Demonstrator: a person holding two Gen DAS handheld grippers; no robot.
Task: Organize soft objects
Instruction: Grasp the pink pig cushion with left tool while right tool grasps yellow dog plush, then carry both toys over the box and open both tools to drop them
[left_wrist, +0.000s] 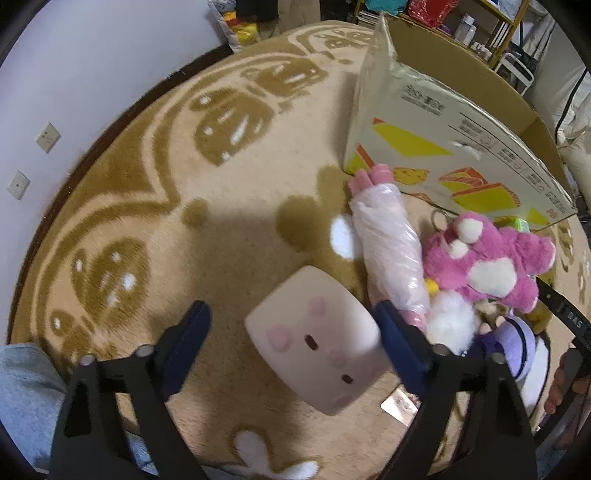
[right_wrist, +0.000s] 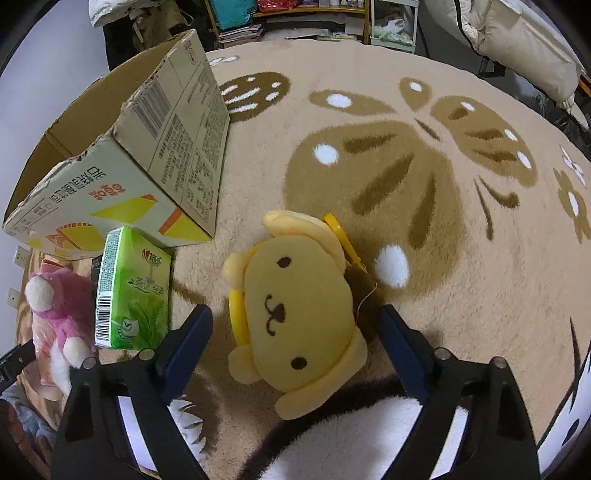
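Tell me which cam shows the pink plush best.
Left wrist view: the pink plush lies nearly whole on the rug, beside the cardboard box. The right wrist view shows only part of it at the left edge, partly behind the green tissue pack.

The purple doll (left_wrist: 517, 343) lies mostly behind the left gripper's right finger (left_wrist: 402, 343), its face unreadable. A yellow bit (left_wrist: 430, 285) between the wrapped toy (left_wrist: 388, 251) and the pink bear (left_wrist: 495, 258) is too covered to name. The tissue pack (left_wrist: 519, 222) only peeps out behind that bear. In the right view, the bear (right_wrist: 59, 306) is half hidden by the tissue pack (right_wrist: 133, 288). Box (right_wrist: 110, 147) print is too small to read.
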